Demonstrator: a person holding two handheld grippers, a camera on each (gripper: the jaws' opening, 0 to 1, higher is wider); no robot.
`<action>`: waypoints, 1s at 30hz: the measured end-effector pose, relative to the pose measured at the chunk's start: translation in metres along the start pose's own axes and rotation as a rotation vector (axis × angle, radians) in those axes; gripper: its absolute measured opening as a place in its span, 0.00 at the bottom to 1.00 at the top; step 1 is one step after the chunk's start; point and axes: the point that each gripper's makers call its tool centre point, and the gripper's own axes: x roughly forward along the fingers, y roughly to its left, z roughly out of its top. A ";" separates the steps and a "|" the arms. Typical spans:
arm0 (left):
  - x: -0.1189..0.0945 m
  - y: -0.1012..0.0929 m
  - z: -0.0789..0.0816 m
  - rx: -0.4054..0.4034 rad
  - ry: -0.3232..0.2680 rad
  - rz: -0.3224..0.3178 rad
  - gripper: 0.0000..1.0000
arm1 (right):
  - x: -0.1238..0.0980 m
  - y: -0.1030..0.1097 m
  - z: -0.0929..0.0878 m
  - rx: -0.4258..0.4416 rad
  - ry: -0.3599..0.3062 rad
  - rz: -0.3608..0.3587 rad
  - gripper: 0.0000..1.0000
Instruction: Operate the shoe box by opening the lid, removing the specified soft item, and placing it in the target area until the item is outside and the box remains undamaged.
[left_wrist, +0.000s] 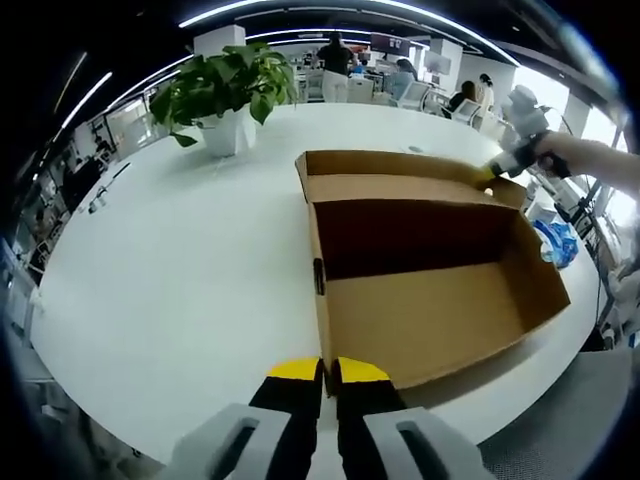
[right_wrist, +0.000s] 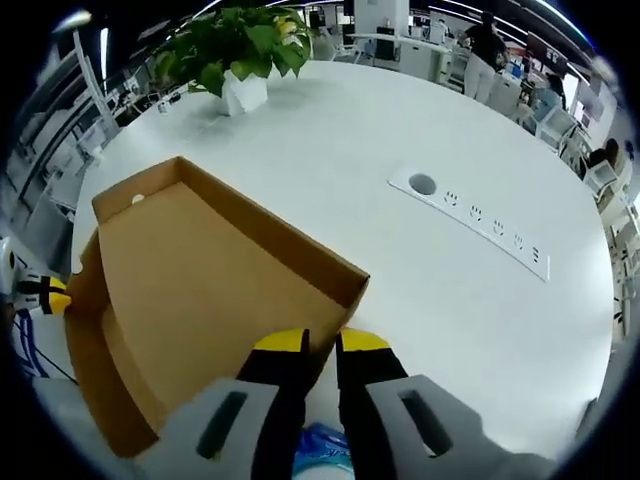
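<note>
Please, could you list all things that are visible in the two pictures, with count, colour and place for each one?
shoe box: one, brown cardboard, open, on the table near its edge; inside looks empty.
lid: one, brown, folded back flat behind the box.
soft item: one, blue, on the table beside the box; blurred.
table: one, white, round.
potted plant: one, green leaves in a white pot, far side of the table.
socket strip: one, white, set in the tabletop.
people: several, in the background.
left gripper: black with yellow tips, at the box's near corner.
right gripper: same colours, at the lid's edge.
</note>
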 end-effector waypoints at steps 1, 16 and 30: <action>0.000 0.000 0.000 0.002 0.000 0.000 0.04 | -0.001 0.000 0.001 0.003 -0.005 -0.002 0.08; -0.002 -0.002 0.001 -0.009 -0.019 -0.006 0.04 | -0.041 0.009 0.013 -0.026 -0.100 -0.020 0.06; -0.005 -0.005 -0.001 -0.020 -0.036 -0.015 0.04 | -0.068 0.013 0.026 -0.036 -0.194 -0.033 0.04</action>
